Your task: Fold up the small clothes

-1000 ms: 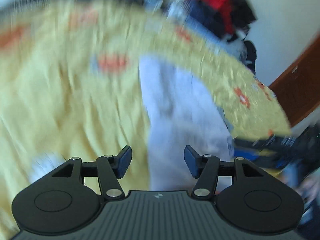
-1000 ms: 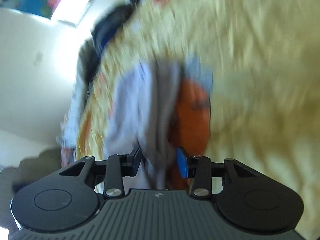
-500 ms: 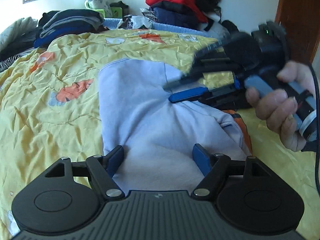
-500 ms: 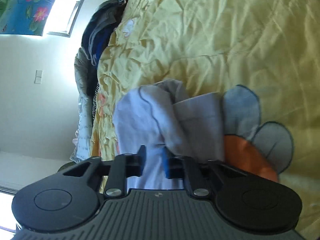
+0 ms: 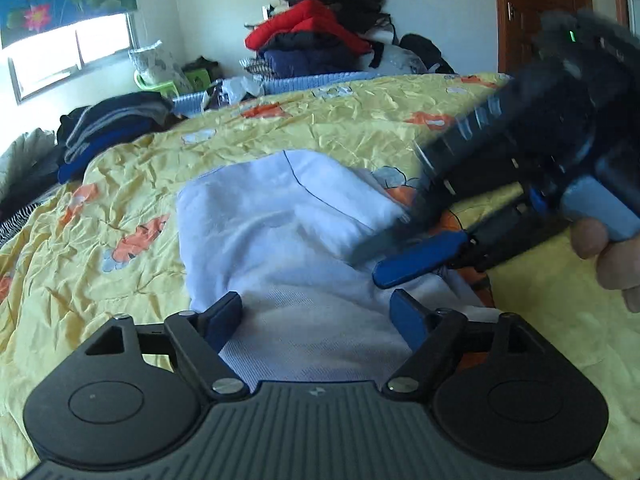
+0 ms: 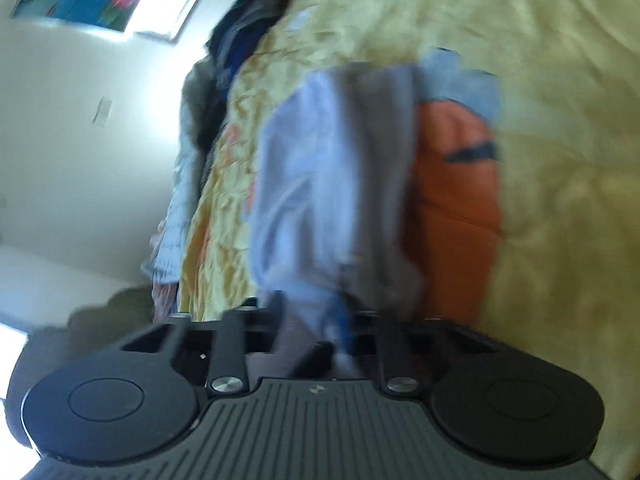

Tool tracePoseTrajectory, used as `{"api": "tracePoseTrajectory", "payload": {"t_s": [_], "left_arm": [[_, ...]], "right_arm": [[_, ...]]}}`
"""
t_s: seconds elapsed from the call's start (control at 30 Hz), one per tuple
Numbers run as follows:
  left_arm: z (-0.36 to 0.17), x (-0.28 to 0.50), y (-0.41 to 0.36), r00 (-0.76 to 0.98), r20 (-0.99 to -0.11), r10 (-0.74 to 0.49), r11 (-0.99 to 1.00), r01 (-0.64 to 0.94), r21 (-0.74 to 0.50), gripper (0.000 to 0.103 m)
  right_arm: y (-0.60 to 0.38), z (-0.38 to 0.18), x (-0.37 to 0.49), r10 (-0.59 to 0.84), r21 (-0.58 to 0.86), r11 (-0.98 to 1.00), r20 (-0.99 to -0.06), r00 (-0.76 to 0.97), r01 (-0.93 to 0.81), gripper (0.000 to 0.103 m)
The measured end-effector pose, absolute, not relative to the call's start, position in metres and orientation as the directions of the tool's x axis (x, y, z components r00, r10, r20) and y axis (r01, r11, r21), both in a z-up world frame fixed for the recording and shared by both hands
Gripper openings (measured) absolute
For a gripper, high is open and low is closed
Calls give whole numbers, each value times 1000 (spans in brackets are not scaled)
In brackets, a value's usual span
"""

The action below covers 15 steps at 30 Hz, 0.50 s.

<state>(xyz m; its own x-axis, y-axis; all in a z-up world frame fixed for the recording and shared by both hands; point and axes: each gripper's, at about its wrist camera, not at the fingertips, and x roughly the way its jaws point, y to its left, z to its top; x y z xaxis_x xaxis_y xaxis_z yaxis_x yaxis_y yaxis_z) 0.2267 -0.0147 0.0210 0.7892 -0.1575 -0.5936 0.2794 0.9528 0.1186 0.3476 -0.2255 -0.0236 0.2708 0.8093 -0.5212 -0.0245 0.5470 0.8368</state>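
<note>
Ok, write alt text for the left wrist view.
The open left gripper hovers over a pale lilac garment on a yellow bedspread. The right gripper, held by a hand, pinches the garment's far edge; clothes piles sit behind.

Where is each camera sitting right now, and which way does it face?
Left wrist: on the left claw, jaws open, facing along the yellow bedspread over the pale garment toward piled clothes; the right claw and a hand show.
Right wrist: on the right claw, rolled sideways, blurred, looking at bunched garment between its jaws, which have just opened slightly; wall at left.
Shared: garment, bedspread, the orange print.
</note>
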Motion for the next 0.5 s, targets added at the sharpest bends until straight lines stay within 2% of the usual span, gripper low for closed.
{"api": "tracePoseTrajectory", "payload": {"t_s": [0.07,0.13,0.17,0.2,0.27,0.33,0.43,0.5], "left_arm": [[28,227,-12,783,-602,-156,961,261,90,82],[42,217,-5,797,-585,-150,973,223,55,83],[49,210,1,809,-571,-139,979,199,44,83],[54,201,6,821,-558,-120,985,170,38,83],[60,187,17,819,-570,-64,995,94,23,84],[56,177,28,783,-622,-9,1000,-3,-18,84],[38,167,35,743,-668,31,994,-90,-54,84],[25,167,33,711,-701,56,991,-125,-48,84]], "right_arm": [[-234,-23,344,814,848,530,-514,272,15,17],[-237,-1,331,789,822,567,-529,314,-40,46],[-239,13,320,767,797,598,-537,349,-88,56],[-241,26,308,738,758,637,-548,394,-138,70],[-240,47,279,644,633,743,-586,492,-218,75],[-238,52,253,544,484,834,-638,545,-266,75],[-218,37,223,392,263,918,-719,574,-298,75],[-203,21,215,324,176,939,-744,585,-296,74]]}}
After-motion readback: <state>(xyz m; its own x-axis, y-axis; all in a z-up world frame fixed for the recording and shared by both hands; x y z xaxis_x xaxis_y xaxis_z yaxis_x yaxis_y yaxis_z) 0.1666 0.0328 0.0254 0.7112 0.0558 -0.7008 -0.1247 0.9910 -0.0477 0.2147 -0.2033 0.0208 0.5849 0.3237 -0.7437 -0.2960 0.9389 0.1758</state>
